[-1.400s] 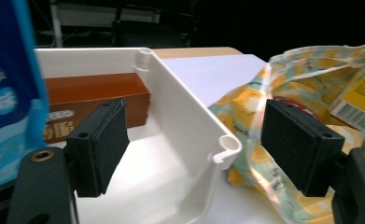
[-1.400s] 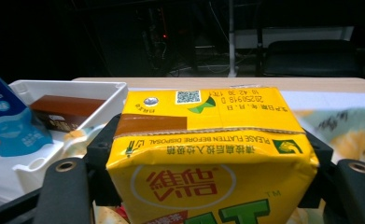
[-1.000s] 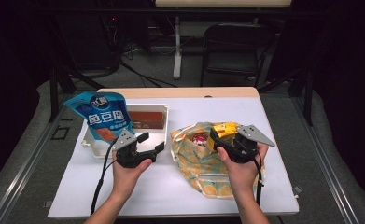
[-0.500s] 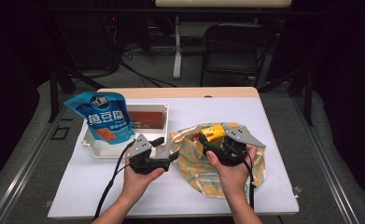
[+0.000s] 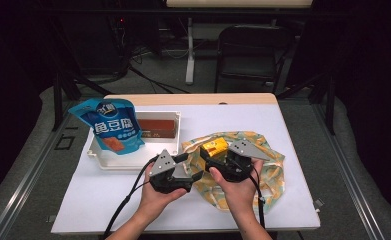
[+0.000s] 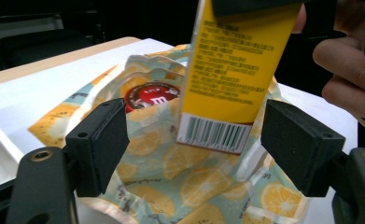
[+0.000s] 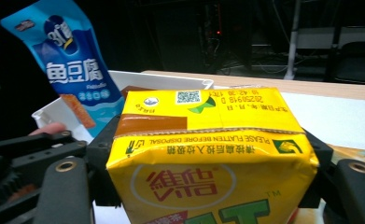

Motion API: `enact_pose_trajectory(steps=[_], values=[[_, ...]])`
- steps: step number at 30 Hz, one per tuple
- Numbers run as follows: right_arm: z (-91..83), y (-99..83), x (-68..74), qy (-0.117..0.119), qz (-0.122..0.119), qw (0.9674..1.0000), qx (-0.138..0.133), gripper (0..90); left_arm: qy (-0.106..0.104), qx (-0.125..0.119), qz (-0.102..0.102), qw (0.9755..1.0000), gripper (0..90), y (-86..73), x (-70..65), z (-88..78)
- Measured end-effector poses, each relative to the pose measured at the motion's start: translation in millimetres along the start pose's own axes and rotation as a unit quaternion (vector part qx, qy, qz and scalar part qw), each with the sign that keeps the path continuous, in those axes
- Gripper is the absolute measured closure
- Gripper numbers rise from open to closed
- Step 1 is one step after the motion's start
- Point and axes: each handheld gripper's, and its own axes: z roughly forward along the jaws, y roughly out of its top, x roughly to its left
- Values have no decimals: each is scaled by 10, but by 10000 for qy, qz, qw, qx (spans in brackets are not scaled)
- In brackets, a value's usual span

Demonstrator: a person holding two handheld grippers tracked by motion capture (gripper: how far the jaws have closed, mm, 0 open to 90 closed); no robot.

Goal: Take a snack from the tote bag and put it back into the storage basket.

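Here, each line takes one thing, biggest first, with places given by the clock on the high view.

Counter (image 5: pixel 293 150): white top running from the centre out to the edges; everything in play sits on its near half, within easy reach of both hands.

Lemon-print bag (image 5: pixel 268 165): lies slumped at about 5 o'clock of centre, mouth toward the hands; in the left tool's view a red-lidded item (image 6: pixel 152 94) already sits inside, so I judge it is being packed.

White tray (image 5: pixel 133 161): at 9 o'clock, holding what looks like the supply, with a brown packet (image 5: pixel 155 127) lying flat in it.

Blue snack pouch (image 5: pixel 110 125): leans upright on the tray's left end at 10 o'clock, untouched.

Yellow drink carton (image 5: pixel 214 147): the thing being worked, held off the counter right over the bag's mouth, just below centre; tipped end-first, probably so it slides in.

Right tool (image 5: pixel 218 161): clenched on the carton's two sides; its own view shows the carton (image 7: pixel 208 158) wedged between the jaws.

Left tool (image 5: pixel 195 167): released, jaws spread wide with nothing pinched; its view shows them flanking the bag's rim under the carton (image 6: pixel 236 74), likely poised to hold the opening.
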Motion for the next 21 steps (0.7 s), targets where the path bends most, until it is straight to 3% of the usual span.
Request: enact_pose_trajectory(steps=[4, 7, 9, 14, 21], values=[[7, -3, 45, 67, 23, 10000, 5, 295, 30, 37, 36, 10000, 240, -17, -36, 35], [16, -15, 83, 122, 11, 9999, 50, 295, -158, 103, 82, 9998, 243, -23, -29, 44], [28, -25, 119, 158, 42, 9999, 33, 294, 36, 44, 83, 9999, 248, -34, -58, 62], [33, -32, 202, 284, 5, 9996, 56, 295, -139, 54, 128, 9998, 297, -45, -68, 71], [50, -57, 292, 413, 28, 9990, 148, 295, 17, 15, 54, 10000, 329, -47, -77, 70]])
